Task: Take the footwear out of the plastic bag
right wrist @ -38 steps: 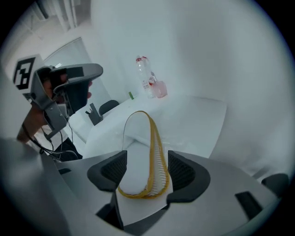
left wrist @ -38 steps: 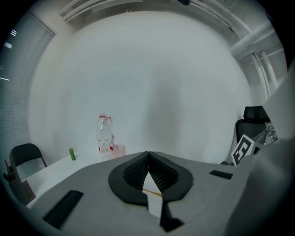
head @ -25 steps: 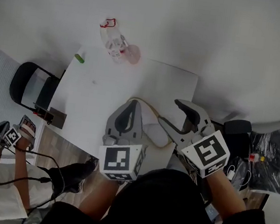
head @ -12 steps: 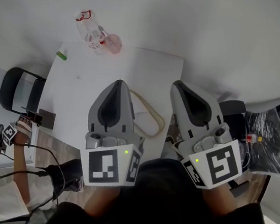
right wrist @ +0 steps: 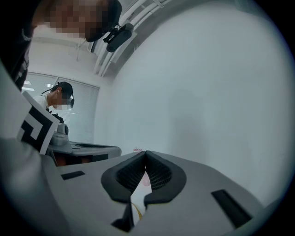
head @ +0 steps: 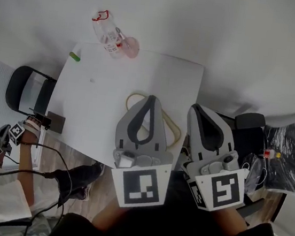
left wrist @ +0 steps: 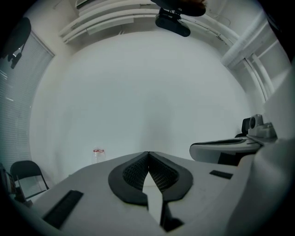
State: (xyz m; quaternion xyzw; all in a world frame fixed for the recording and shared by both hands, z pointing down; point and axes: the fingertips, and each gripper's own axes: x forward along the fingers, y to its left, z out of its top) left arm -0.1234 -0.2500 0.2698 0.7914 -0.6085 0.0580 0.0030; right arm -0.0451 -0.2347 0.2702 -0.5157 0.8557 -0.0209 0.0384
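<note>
White table (head: 95,108) fills the middle of the head view, and both grippers hang over its near edge, side by side and well short of the target. Off the table's left edge stands a black chair (head: 24,90), and below it a second person (head: 1,203) sits low in the corner with cables trailing across the floor.

Left gripper (head: 151,97): jaws pressed fully together, nothing between them, its own view confirms the pads meet at the tips. It points along the tabletop toward the far wall. Right gripper (head: 200,109), just beside it: its jaws have just been closing and now meet too, pinching nothing at all. Its tips sit at the table's right edge.

And the prize? The clear plastic bag (head: 111,33) with red trim lies at the far edge of the table, well apart from both grippers, untouched. Something pink shows inside it; whether that is the footwear is too small to tell.

A yellowish cord loop (head: 178,131) lies on the table, partly under the left gripper. Near the far left corner rests a small green object (head: 75,55).
</note>
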